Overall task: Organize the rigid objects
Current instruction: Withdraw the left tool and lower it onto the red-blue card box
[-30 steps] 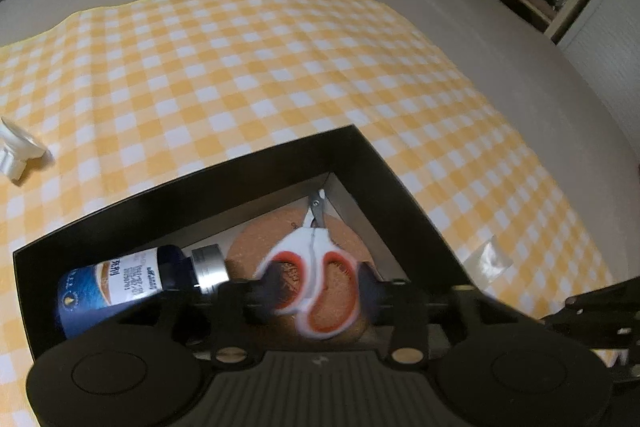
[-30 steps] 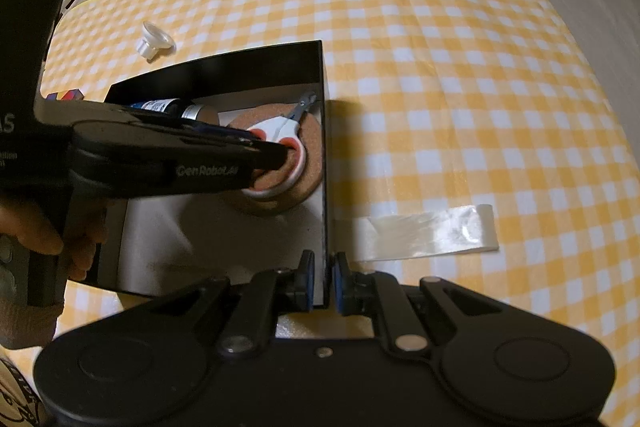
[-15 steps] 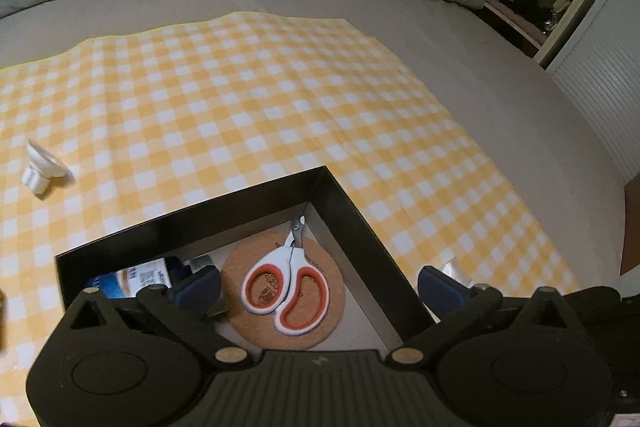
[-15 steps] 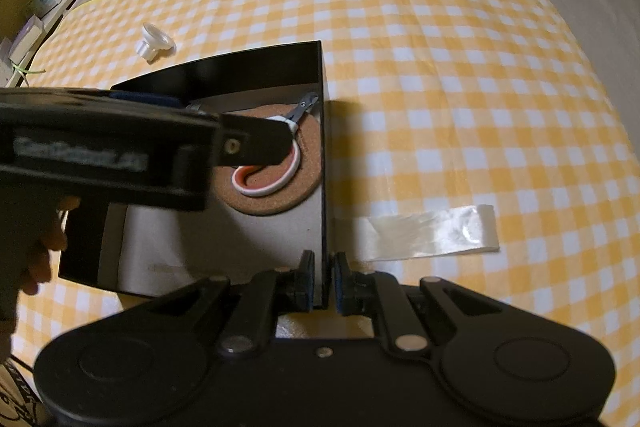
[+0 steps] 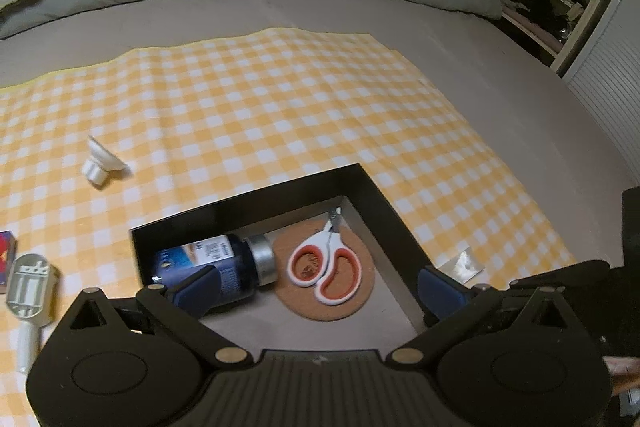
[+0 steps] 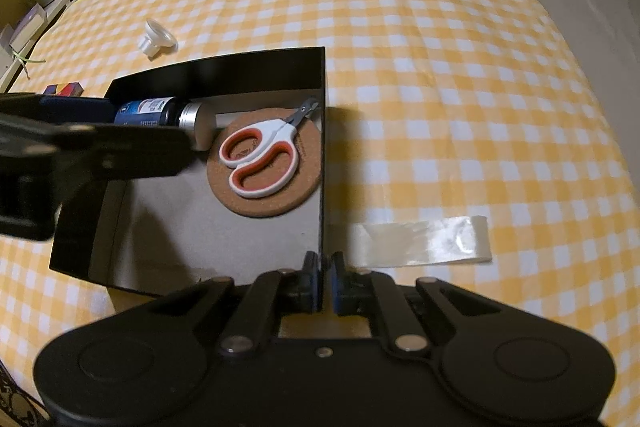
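Scissors with white-and-orange plastic handles (image 5: 326, 269) now lie released on the one round cork coaster (image 5: 326, 277) inside the one black open-topped box (image 6: 224, 73), beside one dark blue bottle with a silver cap (image 5: 218, 267); the left gripper (image 5: 316, 287) has let go and lifted, fingers spread wide and empty. Right gripper (image 6: 325, 283) stays pinched narrow on the box wall. Outside remain, by my count, one white handled plastic tool (image 5: 29, 293), one small coloured box (image 5: 6, 251) and one white plastic funnel-shaped cap (image 5: 102, 165).

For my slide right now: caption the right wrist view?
Right hand-held gripper clamps the black box wall; scissors rest on a cork coaster inside.
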A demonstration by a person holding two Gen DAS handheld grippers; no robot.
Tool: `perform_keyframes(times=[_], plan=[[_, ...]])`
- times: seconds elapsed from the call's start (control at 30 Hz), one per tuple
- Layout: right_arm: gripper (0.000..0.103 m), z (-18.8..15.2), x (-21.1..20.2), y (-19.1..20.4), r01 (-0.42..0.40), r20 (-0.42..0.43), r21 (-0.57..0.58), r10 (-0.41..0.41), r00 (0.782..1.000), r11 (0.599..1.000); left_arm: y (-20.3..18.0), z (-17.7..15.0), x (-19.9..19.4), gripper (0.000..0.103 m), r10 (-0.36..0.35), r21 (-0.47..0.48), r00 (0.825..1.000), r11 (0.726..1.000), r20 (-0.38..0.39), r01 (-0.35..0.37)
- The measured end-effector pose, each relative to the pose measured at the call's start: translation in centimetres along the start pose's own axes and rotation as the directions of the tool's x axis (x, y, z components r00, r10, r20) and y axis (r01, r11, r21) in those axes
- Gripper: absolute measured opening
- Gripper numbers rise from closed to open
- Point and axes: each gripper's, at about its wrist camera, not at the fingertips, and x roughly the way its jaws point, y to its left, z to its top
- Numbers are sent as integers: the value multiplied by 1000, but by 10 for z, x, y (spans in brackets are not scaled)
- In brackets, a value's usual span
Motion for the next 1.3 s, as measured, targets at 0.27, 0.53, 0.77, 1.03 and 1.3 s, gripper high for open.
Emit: perform_keyframes(times=[0.27, 0.53, 0.77, 1.03, 1.3], plan=[[7, -1, -1, 0, 9, 21, -16, -9, 1000, 1000, 23, -5, -29, 103, 28, 19, 997, 999, 76, -29], [8, 2, 0, -6, -7, 8, 5, 7, 1000, 1000, 79, -5, -47, 103, 139, -10, 984, 990, 110, -139], [5, 3, 2, -3, -7, -4, 1, 7, 1000, 1000, 146, -8, -49, 103, 262, -72, 961, 964, 87, -256], [4, 3, 5, 4, 23, -5, -22, -23, 1000, 999, 206, -9, -47, 103, 342, -157, 939, 929, 27, -334], [4, 3, 6, 0, 17, -12, -18, -17, 1000, 1000, 246, -7, -36, 103, 421, -197, 907, 887, -29, -418]])
